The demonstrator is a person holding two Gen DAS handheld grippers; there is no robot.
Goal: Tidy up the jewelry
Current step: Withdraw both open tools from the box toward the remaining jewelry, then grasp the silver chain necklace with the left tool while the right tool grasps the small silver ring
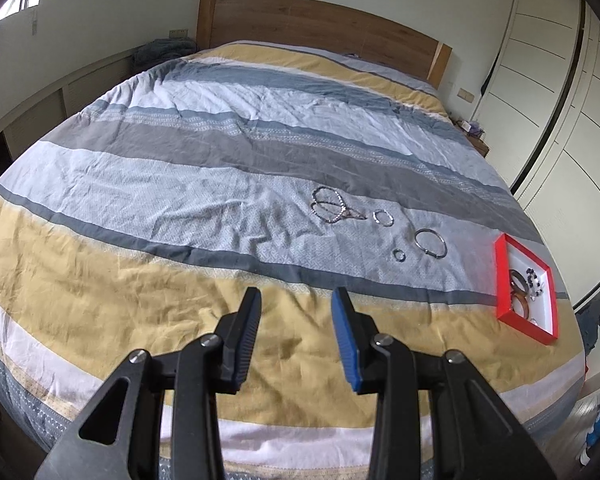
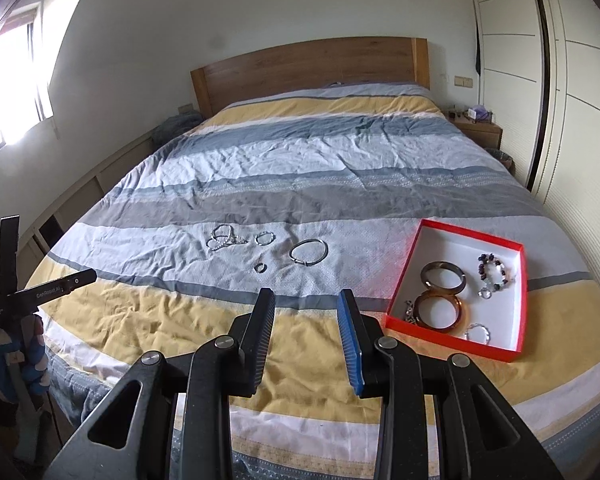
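Jewelry still loose on the striped duvet (image 2: 300,184): four pieces on the pale grey band, near the foot of the bed, well left of the red tray (image 2: 518,300).

Tray: shallow card, white inside, already holds two wide bangles, a beaded bracelet and a few small rings. Probably light; a knock could shift it on the soft cover.

Beaded bracelet tangle (image 2: 224,237): largest loose piece, loops overlapping. Floppy, will drape and swing. I'd pinch where the strands cross, so all come up together.

Silver bangle (image 2: 309,252): thin, stiff hoop lying flat, likely slick. Take one side of the wire across the pads; the duvet should give enough to get under it.

Small beaded ring (image 2: 263,237), just right of the tangle: light, slightly flexible, pinch the rim.

Tiny ring (image 2: 260,267): smallest, hardest; may sink into the fabric or flick away.

Left gripper (image 1: 296,300) and right gripper (image 2: 306,303): jaws apart, nothing between them, both over the yellow stripe, short of the pieces.
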